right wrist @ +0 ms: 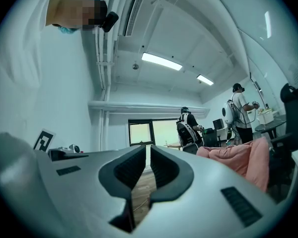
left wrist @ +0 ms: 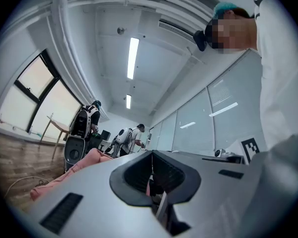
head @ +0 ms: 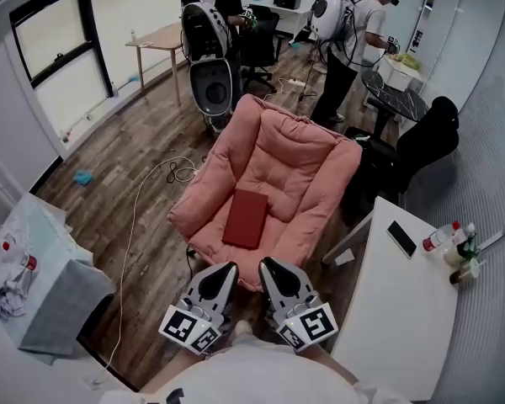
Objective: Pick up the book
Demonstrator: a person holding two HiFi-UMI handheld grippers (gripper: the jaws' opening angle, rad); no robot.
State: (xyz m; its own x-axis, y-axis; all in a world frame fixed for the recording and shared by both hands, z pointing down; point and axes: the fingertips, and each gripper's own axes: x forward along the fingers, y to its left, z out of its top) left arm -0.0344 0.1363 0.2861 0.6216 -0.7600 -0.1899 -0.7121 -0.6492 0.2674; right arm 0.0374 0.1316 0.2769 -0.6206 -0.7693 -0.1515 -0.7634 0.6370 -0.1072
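A dark red book (head: 247, 218) lies flat on the seat of a pink armchair (head: 303, 154) in the head view. Both grippers hover side by side just short of the chair's front edge, near the person's body. My left gripper (head: 225, 269) is shut and holds nothing; in the left gripper view (left wrist: 151, 175) its jaws stand closed, with the pink armchair (left wrist: 77, 170) low at the left. My right gripper (head: 268, 267) is likewise shut and empty; in the right gripper view (right wrist: 148, 155) the pink armchair (right wrist: 243, 157) shows at the right. The book is hidden in both gripper views.
A white table (head: 396, 310) with a phone (head: 401, 238) and bottles (head: 442, 236) stands right of the chair. A grey box (head: 59, 297) sits at the lower left, and a cable (head: 135, 217) trails over the wooden floor. Two persons with backpacks (head: 353, 32) stand at the far end.
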